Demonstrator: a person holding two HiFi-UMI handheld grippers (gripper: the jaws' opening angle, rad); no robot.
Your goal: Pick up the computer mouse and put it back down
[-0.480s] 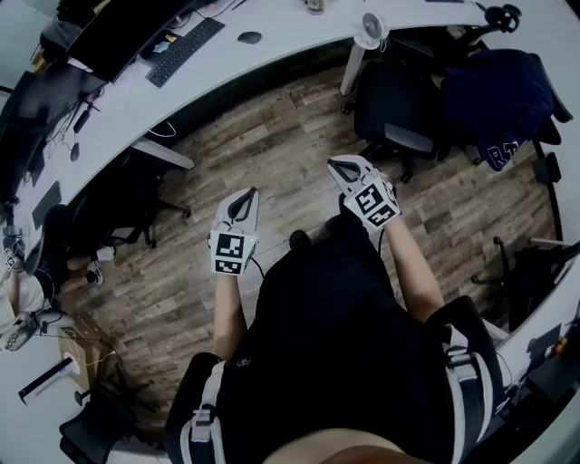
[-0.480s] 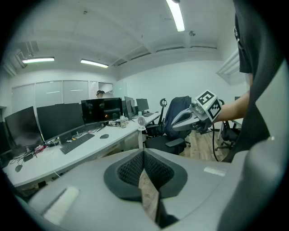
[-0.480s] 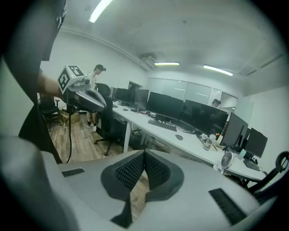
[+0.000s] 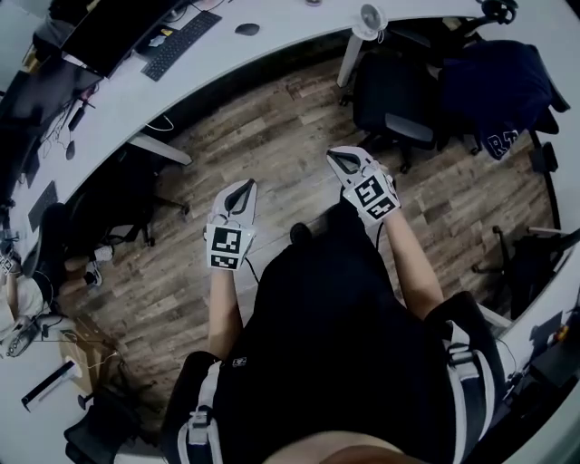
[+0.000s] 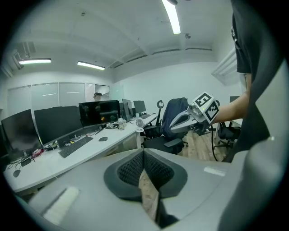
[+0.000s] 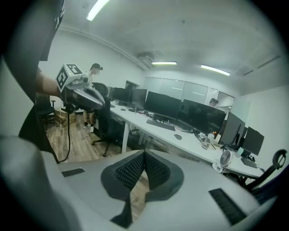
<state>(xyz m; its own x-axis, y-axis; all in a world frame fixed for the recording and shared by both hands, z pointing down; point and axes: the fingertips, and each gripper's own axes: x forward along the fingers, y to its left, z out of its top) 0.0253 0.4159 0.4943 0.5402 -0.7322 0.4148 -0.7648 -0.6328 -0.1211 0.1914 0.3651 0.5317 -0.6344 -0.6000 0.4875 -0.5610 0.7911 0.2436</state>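
Observation:
The dark computer mouse point(image 4: 247, 29) lies on the long white desk point(image 4: 272, 41), right of a black keyboard point(image 4: 184, 47). It also shows in the left gripper view, mouse point(image 5: 103, 139), and in the right gripper view, mouse point(image 6: 178, 136). Both grippers hang in mid-air over the wooden floor, well short of the desk. My left gripper point(image 4: 243, 188) is shut with nothing in it, its pads point(image 5: 135, 169) pressed together. My right gripper point(image 4: 340, 160) is shut and empty too, pads point(image 6: 153, 171) meeting.
Black office chairs point(image 4: 394, 100) stand right of my path, one draped with a dark jacket point(image 4: 498, 91). A small white fan point(image 4: 372, 23) sits on the desk edge. Monitors point(image 4: 109, 32) line the desk's far side. People stand in the background point(image 6: 92, 97).
The desk and both grippers sit slightly higher in the head view than before. The grippers keep their spacing and stay shut.

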